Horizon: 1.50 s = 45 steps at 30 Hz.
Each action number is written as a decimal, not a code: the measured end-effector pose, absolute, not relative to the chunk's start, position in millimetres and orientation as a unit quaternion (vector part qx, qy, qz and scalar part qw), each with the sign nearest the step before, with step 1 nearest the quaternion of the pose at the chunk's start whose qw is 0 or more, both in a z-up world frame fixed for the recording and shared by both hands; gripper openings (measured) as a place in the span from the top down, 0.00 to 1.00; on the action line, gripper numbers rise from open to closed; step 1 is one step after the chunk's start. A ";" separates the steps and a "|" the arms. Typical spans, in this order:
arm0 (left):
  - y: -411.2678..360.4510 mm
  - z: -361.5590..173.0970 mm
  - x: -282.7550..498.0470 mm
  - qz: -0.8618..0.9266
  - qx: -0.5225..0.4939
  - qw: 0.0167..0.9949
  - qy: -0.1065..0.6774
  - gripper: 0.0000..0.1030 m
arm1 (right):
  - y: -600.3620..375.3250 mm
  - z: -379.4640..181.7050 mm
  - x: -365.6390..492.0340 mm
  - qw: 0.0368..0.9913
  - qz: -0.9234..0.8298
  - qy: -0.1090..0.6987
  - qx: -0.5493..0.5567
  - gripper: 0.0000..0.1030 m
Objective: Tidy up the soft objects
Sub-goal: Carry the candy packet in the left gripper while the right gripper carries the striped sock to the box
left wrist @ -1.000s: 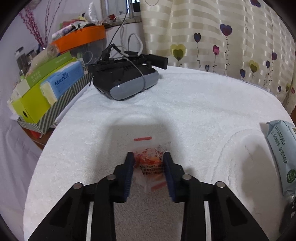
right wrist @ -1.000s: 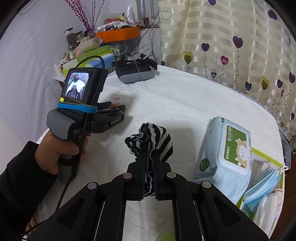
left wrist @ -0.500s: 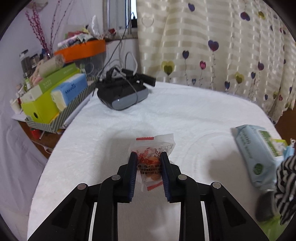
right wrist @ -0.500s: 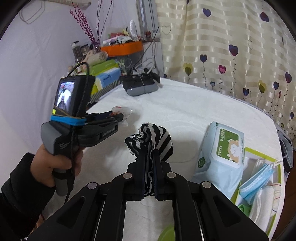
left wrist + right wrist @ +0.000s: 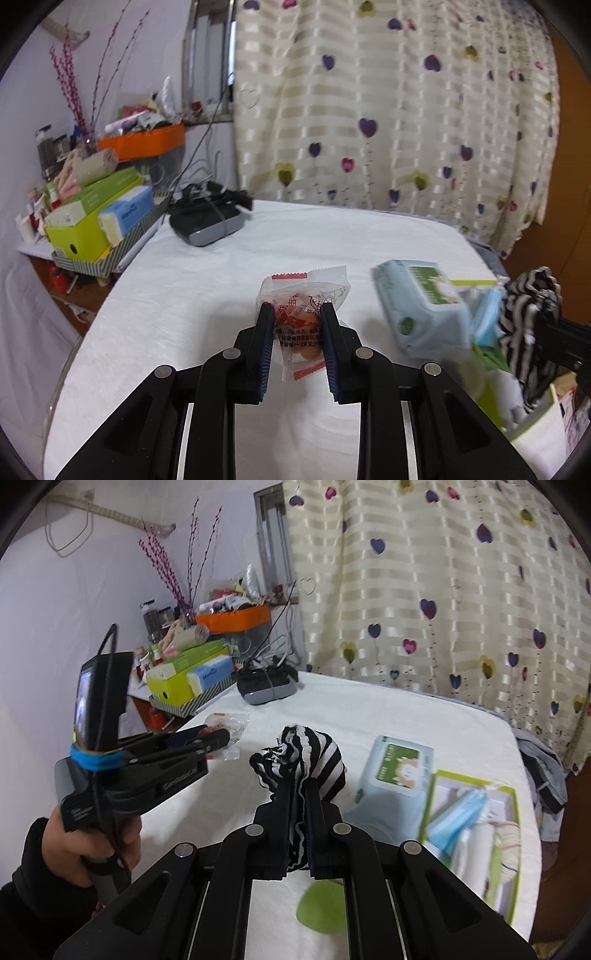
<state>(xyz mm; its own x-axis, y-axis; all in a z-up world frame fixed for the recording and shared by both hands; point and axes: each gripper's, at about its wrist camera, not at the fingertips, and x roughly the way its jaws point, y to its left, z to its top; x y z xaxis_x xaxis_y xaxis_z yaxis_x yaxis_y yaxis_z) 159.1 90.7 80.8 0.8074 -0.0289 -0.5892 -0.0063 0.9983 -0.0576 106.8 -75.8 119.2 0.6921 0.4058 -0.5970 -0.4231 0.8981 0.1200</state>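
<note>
My left gripper point(image 5: 296, 308) is shut on a clear snack packet point(image 5: 306, 284) with orange pieces and red print, held above the white towel-covered table point(image 5: 332, 236). The right wrist view shows that left gripper point(image 5: 218, 734) in a person's hand at the left, with the packet point(image 5: 229, 722) at its tips. My right gripper point(image 5: 297, 784) is shut on a black-and-white striped cloth point(image 5: 314, 753) that bunches above its fingers. The striped cloth point(image 5: 532, 310) also hangs at the right edge of the left wrist view.
A pale blue wet-wipes pack point(image 5: 391, 775) lies on the table beside a green-rimmed box point(image 5: 476, 781) holding blue face masks point(image 5: 458, 812). A dark headset point(image 5: 207, 221) sits at the far left corner. Stacked boxes point(image 5: 92, 221) crowd a side shelf. A green disc point(image 5: 321, 908) lies below my right gripper.
The left gripper has lifted the snack packet off the towel and carried it toward the wipes pack. The right gripper has risen with the striped cloth, bringing the green-rimmed box further into view.
</note>
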 end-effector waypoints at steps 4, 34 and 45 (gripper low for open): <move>67.2 88.0 139.1 -0.031 -0.025 0.953 0.301 0.77 | -94.6 121.5 92.2 0.925 0.212 0.317 -0.007 0.93; -64.1 89.7 107.9 -0.171 -0.009 0.939 0.298 0.77 | -206.1 107.8 59.8 0.938 0.118 0.323 0.041 0.93; -92.9 73.8 100.9 -0.209 -0.001 0.927 0.311 0.77 | -231.0 84.9 58.8 0.931 0.099 0.347 0.052 0.93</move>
<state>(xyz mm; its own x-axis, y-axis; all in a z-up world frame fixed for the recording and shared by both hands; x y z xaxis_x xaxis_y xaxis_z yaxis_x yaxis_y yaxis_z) 100.9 -92.9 73.8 0.7183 -0.3892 -0.5767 0.3874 0.9122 -0.1330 58.8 -231.0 84.9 0.7398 0.2203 -0.6357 -0.1478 0.9750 0.1659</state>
